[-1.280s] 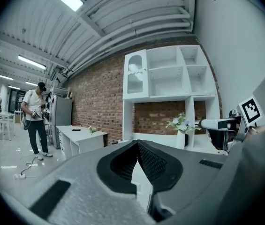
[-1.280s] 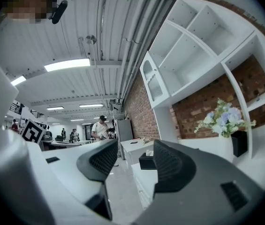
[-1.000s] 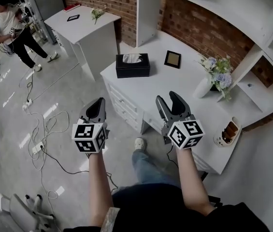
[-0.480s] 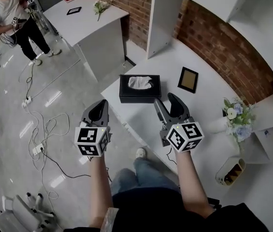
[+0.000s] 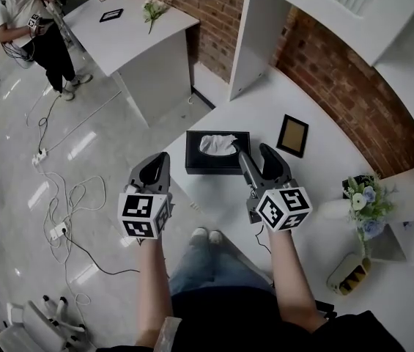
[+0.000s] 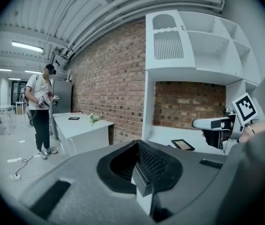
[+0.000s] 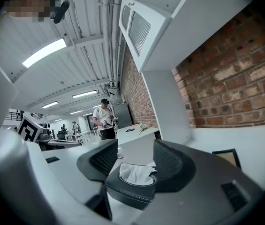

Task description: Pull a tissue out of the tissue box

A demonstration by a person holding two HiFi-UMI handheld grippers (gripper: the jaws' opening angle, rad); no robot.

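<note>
A black tissue box [image 5: 217, 153] stands near the left end of the white desk [image 5: 324, 174], with a white tissue [image 5: 217, 144] sticking out of its top slot. My right gripper [image 5: 259, 160] hovers open just right of the box's near end, with nothing between its fingers. In the right gripper view the box [image 7: 133, 190] and its tissue [image 7: 134, 172] sit low between the spread jaws of the right gripper [image 7: 134, 161], a short way ahead. My left gripper [image 5: 158, 164] hangs shut over the floor, left of the desk's edge; the left gripper [image 6: 139, 165] holds nothing.
A small picture frame [image 5: 292, 135] lies beyond the box. A vase of flowers [image 5: 359, 201] and a small basket [image 5: 348, 273] stand at the desk's right. A white shelf unit [image 5: 265, 42] rises behind. Cables [image 5: 67, 211] trail over the floor; a person [image 5: 34, 20] stands by another table [image 5: 137, 31].
The tissue box has come closer to both grippers as I stepped toward the desk. Both grippers keep the same stance, left shut and right open.
</note>
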